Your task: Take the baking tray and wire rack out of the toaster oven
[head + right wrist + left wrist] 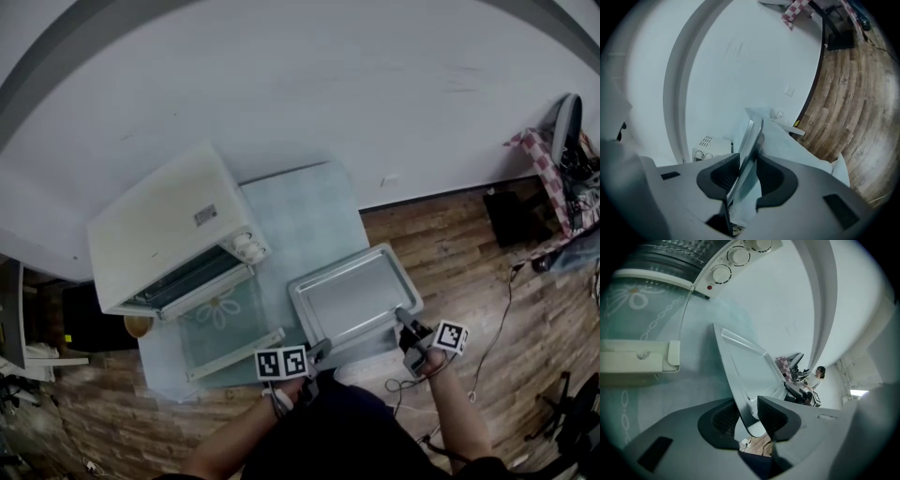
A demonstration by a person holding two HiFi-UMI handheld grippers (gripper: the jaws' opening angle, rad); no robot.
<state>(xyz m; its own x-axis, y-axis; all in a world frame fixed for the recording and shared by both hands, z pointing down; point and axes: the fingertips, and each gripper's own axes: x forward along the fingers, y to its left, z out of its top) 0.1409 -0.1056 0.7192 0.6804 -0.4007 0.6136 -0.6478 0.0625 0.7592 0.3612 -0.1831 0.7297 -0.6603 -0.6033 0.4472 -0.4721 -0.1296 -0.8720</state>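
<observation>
Both: left gripper (321,351), right gripper (404,321) clamp baking tray (354,298) | toaster oven (164,225) interior unclear

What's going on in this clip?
A person holds an empty baking tray with both tools: the left gripper and the right gripper are each clamped on its near edge. The tray is already out of the toaster oven, over the pale blue tabletop to the right of the oven's open door. What looks like the wire rack is still inside the oven.
</observation>
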